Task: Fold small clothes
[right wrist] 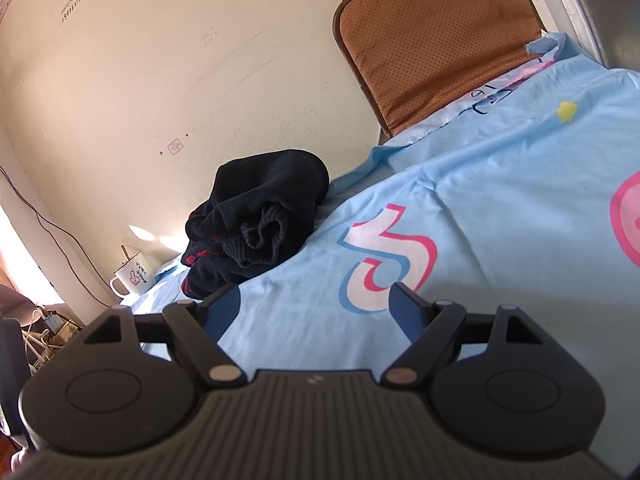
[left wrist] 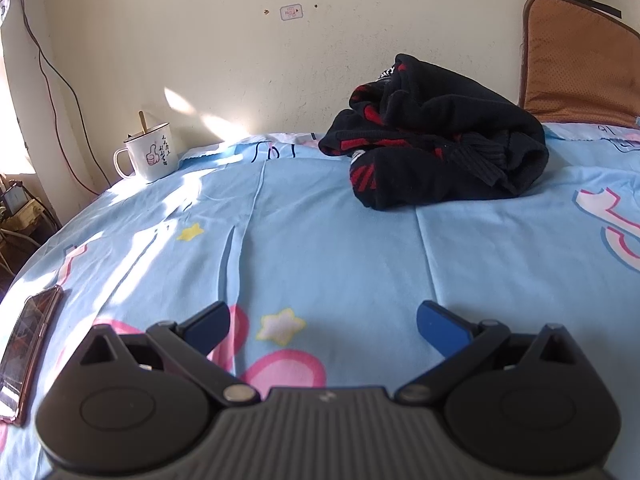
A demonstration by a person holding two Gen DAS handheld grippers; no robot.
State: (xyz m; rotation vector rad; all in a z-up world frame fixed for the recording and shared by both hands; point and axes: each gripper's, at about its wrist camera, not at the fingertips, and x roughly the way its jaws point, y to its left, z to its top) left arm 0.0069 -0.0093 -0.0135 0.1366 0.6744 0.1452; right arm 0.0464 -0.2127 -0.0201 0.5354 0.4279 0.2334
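A crumpled black knit garment with red marks (left wrist: 436, 136) lies in a heap on the light blue bed sheet (left wrist: 320, 248) near the wall. It also shows in the right wrist view (right wrist: 256, 220), at the far left of the bed. My left gripper (left wrist: 322, 320) is open and empty, low over the sheet, well short of the garment. My right gripper (right wrist: 316, 304) is open and empty over the sheet (right wrist: 500, 200), to the right of the garment and apart from it.
A white enamel mug (left wrist: 148, 156) with a stick in it stands at the bed's far left corner; it also shows in the right wrist view (right wrist: 130, 276). A phone (left wrist: 26, 344) lies at the left edge. A brown cushion (left wrist: 580, 64) leans on the wall.
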